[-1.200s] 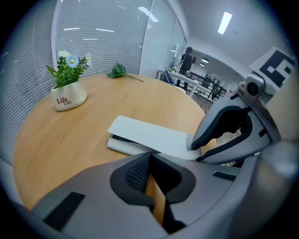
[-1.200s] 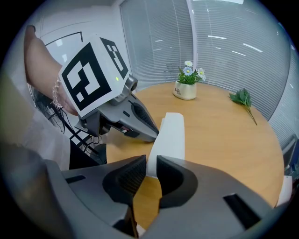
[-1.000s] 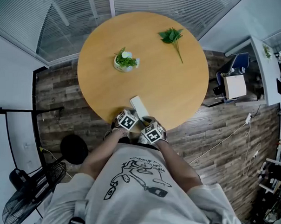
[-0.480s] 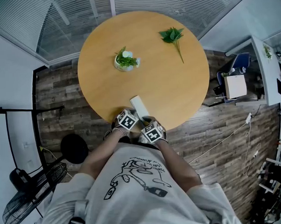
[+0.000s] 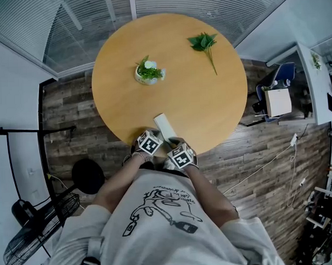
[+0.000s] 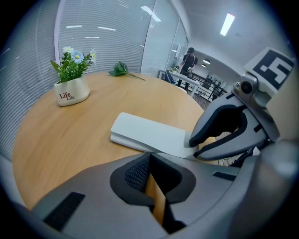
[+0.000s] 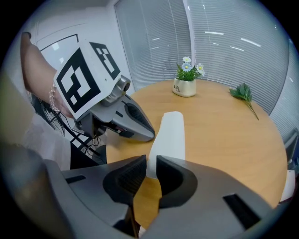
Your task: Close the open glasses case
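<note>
The white glasses case (image 5: pixel 164 125) lies flat on the round wooden table (image 5: pixel 208 100), close to its near edge. In the left gripper view the case (image 6: pixel 149 133) shows its lid down on the base with a thin seam. My left gripper (image 5: pixel 154 137) sits at the case's near left end, jaws drawn together with nothing between them (image 6: pixel 150 161). My right gripper (image 5: pixel 174 143) is just right of the case's near end; its jaws (image 7: pixel 150 168) stand almost touching and point along the case (image 7: pixel 169 135). Neither gripper holds the case.
A small white pot of flowers (image 5: pixel 148 73) stands at the table's left middle, and a green leafy sprig (image 5: pixel 204 44) lies at the far right. Off the table are a floor fan (image 5: pixel 41 228), a dark round stool (image 5: pixel 87 176) and a chair (image 5: pixel 277 91) by a desk.
</note>
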A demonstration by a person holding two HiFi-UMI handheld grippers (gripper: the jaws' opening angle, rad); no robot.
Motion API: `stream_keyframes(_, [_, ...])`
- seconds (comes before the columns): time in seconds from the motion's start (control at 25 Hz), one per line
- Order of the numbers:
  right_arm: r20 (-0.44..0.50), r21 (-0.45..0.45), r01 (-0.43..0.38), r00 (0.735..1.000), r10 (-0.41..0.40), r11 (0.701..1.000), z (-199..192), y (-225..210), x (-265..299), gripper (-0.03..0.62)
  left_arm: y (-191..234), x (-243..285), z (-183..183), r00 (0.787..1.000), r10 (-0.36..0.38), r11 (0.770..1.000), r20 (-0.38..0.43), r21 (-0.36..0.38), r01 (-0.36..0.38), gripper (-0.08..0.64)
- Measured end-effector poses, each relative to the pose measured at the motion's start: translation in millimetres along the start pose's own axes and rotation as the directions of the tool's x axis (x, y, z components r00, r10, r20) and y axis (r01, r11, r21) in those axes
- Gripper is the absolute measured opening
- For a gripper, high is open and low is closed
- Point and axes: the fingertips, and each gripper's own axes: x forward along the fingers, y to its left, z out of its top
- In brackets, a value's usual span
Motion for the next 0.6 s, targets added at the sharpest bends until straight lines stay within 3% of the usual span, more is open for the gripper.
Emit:
stream_keyframes(0.24, [0.057,0.039,0.023,0.998,-0.025,0.999,13.7,-14.3,-9.0,0.063,5.2,-12.8,-7.4,1.0,0.017,0.998,0.023,-0.054,-0.016,0.02])
stream_keyframes(0.6, [0.137,0.108,0.059,0.988,-0.074,0.992,33.4,-38.4,-35.1,0.041,6.1,-42.8,12.8,0.989,0.047,0.994,0.138,-0.104,-0.033,0.02])
